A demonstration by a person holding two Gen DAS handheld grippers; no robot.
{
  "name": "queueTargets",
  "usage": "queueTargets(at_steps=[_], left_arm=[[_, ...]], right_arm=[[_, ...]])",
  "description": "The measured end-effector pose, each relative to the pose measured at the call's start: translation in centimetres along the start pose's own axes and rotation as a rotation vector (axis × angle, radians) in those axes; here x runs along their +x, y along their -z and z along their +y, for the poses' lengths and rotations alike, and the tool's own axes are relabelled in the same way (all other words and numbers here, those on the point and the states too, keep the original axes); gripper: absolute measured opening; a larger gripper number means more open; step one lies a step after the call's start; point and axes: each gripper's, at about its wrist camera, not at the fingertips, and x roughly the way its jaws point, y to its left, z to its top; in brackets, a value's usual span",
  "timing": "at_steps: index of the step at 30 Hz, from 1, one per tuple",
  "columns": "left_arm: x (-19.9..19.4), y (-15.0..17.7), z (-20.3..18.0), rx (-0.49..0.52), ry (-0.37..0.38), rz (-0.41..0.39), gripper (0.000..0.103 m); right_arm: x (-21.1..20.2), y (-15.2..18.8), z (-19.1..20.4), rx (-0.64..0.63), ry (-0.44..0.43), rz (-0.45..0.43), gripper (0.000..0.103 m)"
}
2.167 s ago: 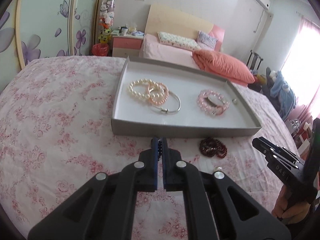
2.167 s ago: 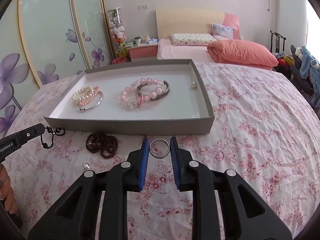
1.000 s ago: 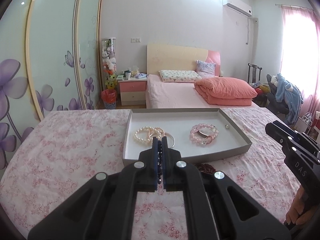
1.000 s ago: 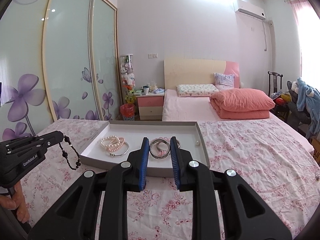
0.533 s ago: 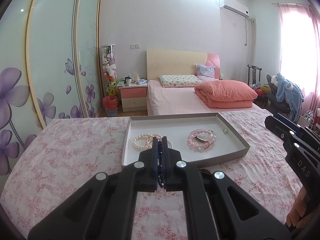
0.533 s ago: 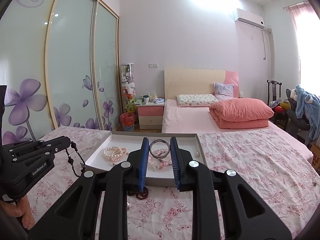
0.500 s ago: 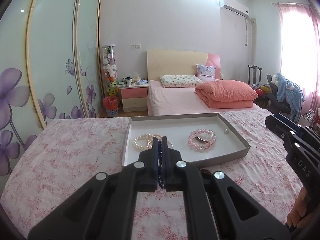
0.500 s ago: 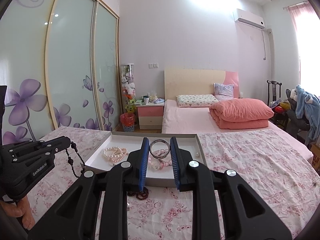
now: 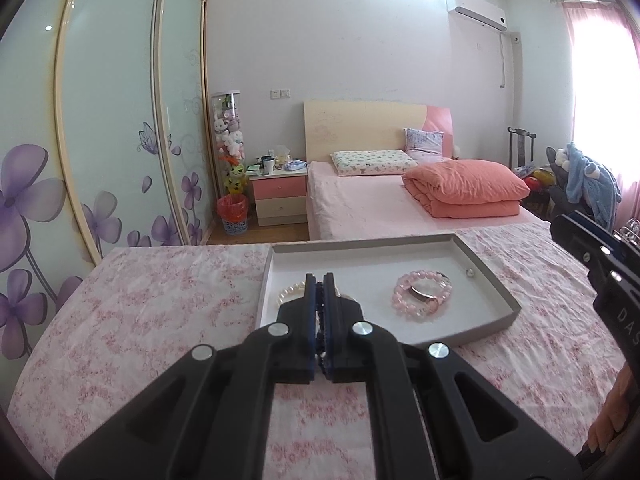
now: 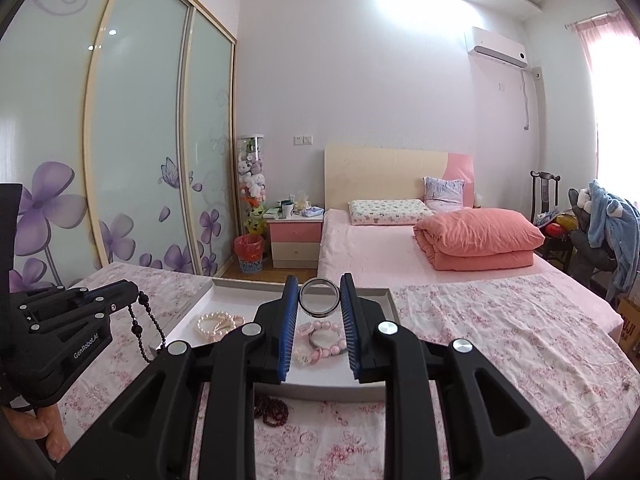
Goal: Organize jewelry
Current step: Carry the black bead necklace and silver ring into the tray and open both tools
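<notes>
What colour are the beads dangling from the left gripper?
Black, or very dark; the bead strand shows best in the right wrist view.

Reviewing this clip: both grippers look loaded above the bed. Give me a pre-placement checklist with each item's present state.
1. Left gripper shut on the black bead bracelet, which dangles freely: ok.
2. Right gripper shut on the metal ring: ok.
3. Grey tray lies in front of both grippers: ok.
4. Bare tray floor between the pearl bracelets and the pink bead bracelets: ok.
5. Dark red bracelet lies outside the tray: not ok.
6. Grip firmness: cannot tell.
</notes>
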Motion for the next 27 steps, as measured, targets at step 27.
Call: queueTargets(at_steps=[27], left_arm=[[14.6,-2.1,0.2,-0.064,0.102,0.15,0.005]], right_arm=[[14.4,2.0,-0.6,0.084,-0.059,0.234,0.023]])
